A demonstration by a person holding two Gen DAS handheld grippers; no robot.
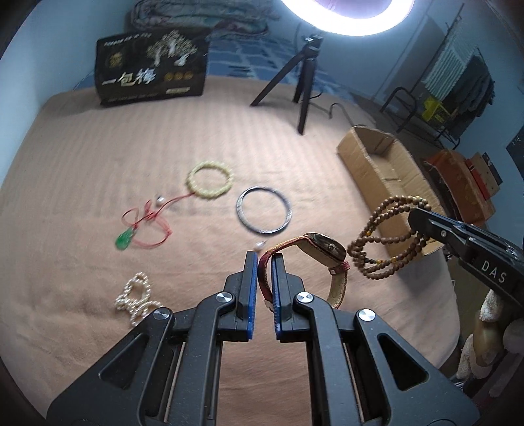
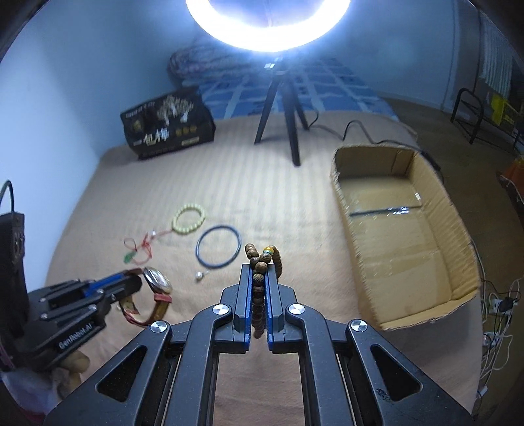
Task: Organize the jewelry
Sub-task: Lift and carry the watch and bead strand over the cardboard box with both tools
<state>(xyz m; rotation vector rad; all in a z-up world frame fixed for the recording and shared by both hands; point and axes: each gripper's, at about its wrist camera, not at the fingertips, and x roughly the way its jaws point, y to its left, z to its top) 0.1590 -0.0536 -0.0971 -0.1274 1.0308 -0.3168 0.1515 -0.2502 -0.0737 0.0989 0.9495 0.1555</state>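
Observation:
My left gripper (image 1: 263, 257) is shut on the red strap of a wristwatch (image 1: 324, 247) and holds it above the bed; it shows in the right wrist view (image 2: 139, 281) with the watch (image 2: 157, 278). My right gripper (image 2: 258, 267) is shut on a string of brown wooden beads (image 2: 262, 259); it reaches in from the right in the left wrist view (image 1: 414, 216), beads (image 1: 386, 239) hanging from it. On the tan blanket lie a yellow bead bracelet (image 1: 209, 180), a dark bangle (image 1: 263, 209), a red-cord jade pendant (image 1: 126, 241), a pearl strand (image 1: 136, 300) and a loose pearl (image 1: 260, 245).
An open, empty cardboard box (image 2: 406, 229) sits on the bed to the right. A black tripod (image 2: 285, 108) with a ring light (image 2: 268, 26) stands at the back, with a black printed box (image 2: 167, 124) to its left. The bed edge drops off at the right.

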